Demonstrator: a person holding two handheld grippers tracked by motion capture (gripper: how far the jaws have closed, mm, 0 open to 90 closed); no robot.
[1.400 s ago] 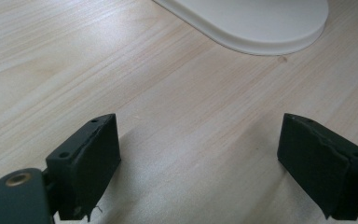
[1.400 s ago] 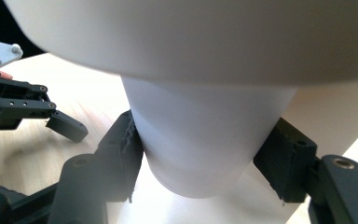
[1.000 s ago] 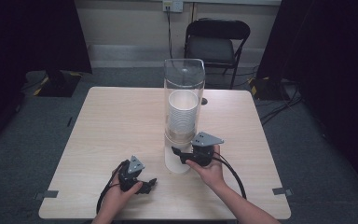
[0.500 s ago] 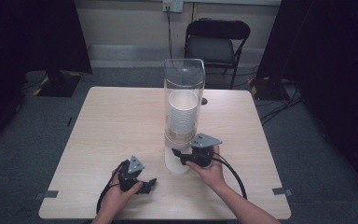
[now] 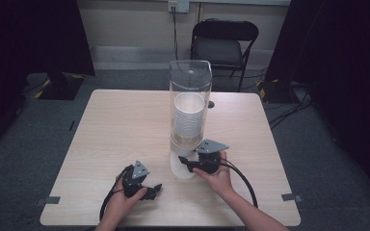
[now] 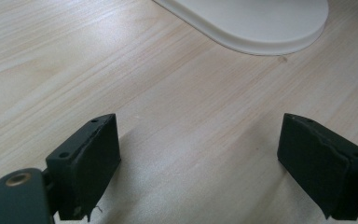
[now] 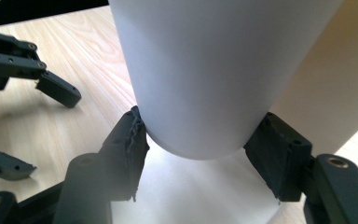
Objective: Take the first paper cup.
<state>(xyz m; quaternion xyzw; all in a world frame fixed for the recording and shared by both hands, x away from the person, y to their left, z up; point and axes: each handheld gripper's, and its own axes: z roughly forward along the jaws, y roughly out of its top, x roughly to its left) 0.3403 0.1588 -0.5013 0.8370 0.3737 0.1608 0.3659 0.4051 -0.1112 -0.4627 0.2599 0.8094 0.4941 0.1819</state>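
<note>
Fingers of the right gripper (image 7: pixel 200 149) have just been closing and now pinch the white cup (image 5: pixel 184 164) that pokes out under the clear tube (image 5: pixel 190 103) (more cups are stacked inside). I think it can be pulled out next. Left gripper (image 5: pixel 150 188) rests open on the bench (image 5: pixel 120 125).
</note>
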